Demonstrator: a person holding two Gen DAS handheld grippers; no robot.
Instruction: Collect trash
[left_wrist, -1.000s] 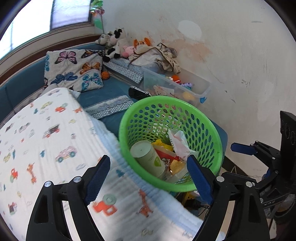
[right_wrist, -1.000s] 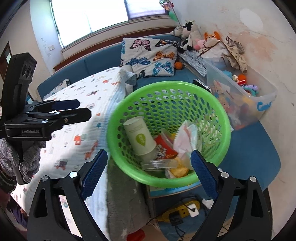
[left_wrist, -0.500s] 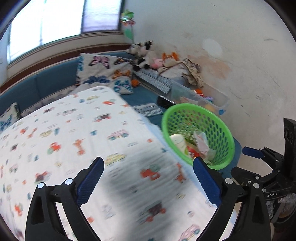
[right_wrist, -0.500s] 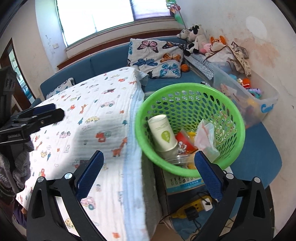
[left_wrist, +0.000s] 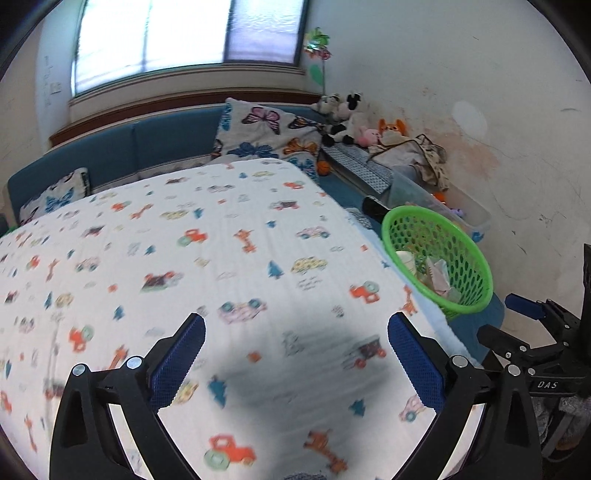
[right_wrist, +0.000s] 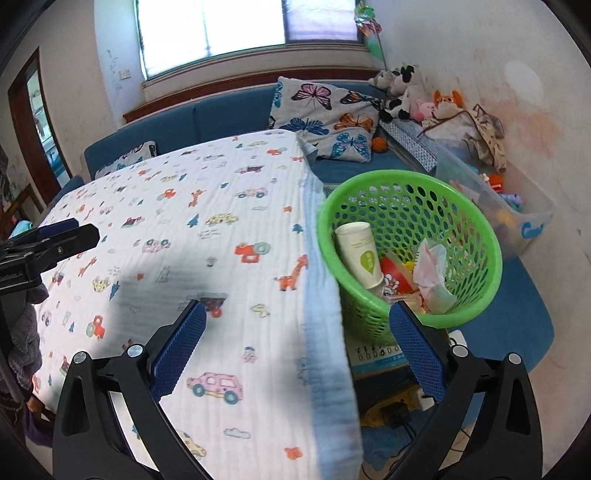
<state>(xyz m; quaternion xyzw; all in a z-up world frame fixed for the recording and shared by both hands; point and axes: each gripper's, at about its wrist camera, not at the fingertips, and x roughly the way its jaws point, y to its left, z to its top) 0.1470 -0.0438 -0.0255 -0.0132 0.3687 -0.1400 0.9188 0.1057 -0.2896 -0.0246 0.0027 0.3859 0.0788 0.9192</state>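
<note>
Both grippers have pulled back from the green perforated plastic basket (right_wrist: 408, 243) beside the vehicle-print white blanket (left_wrist: 207, 258). Left gripper (left_wrist: 295, 363) and right gripper (right_wrist: 295, 349): jaws just widened, apart, empty. Paper cup (right_wrist: 360, 251) and wrappers lie inside; collecting looks finished.
</note>
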